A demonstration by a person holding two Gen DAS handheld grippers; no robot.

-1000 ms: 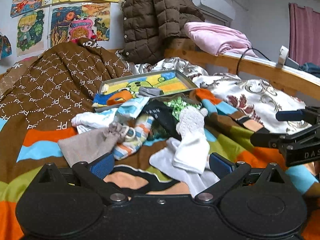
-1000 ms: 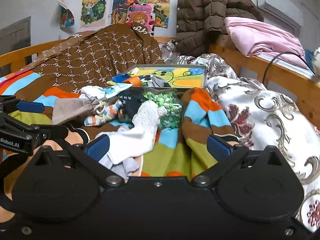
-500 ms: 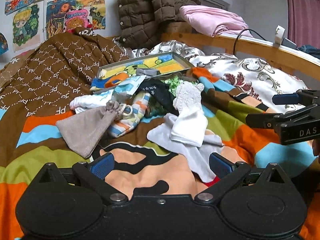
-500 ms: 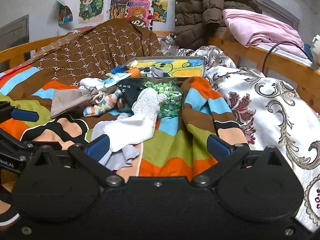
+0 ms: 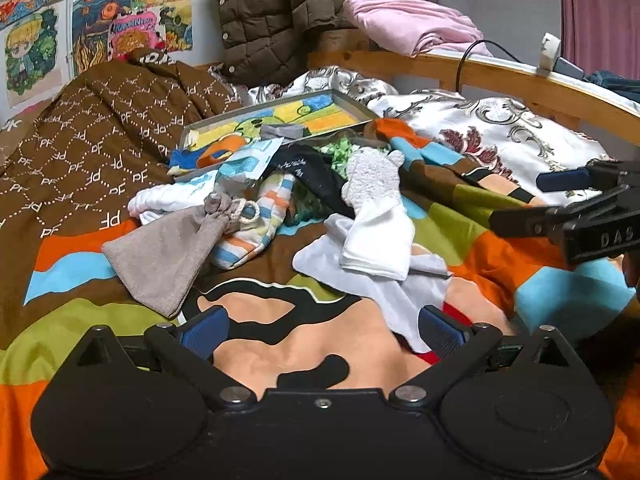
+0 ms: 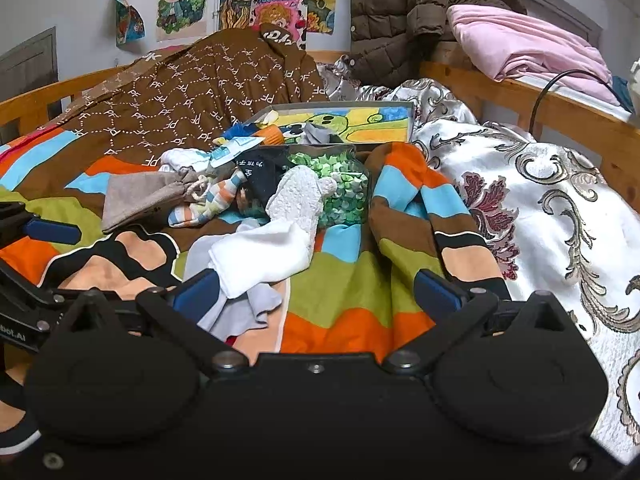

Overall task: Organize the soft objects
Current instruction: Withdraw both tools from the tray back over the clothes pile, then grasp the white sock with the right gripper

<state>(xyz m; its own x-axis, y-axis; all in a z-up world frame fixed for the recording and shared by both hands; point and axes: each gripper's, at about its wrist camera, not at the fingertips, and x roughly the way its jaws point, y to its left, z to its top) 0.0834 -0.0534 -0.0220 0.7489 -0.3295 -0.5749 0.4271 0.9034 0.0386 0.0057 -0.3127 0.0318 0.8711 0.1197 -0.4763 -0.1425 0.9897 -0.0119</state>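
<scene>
A heap of soft things lies on the striped blanket (image 5: 80,272): a grey drawstring pouch (image 5: 164,256), a striped sock (image 5: 256,224), a black sock (image 5: 316,180), a white fluffy sock (image 5: 376,216) on a pale grey cloth (image 5: 384,292). My left gripper (image 5: 322,330) is open and empty, low over the blanket just short of the pale cloth. My right gripper (image 6: 316,292) is open and empty, with the white sock (image 6: 272,256) and grey cloth (image 6: 244,308) by its left finger. The pouch (image 6: 140,200) lies far left in the right wrist view.
A shallow tray (image 5: 344,100) with a cartoon picture holds a grey item behind the heap. A clear box of green paper stars (image 6: 344,192) stands by the heap. A brown quilt (image 5: 100,128), a white patterned cover (image 6: 540,216) and a wooden bed rail (image 5: 500,80) surround it.
Both grippers have drawn back from the heap toward me, so more blanket shows in front. Both stay open. The soft things have not moved.
</scene>
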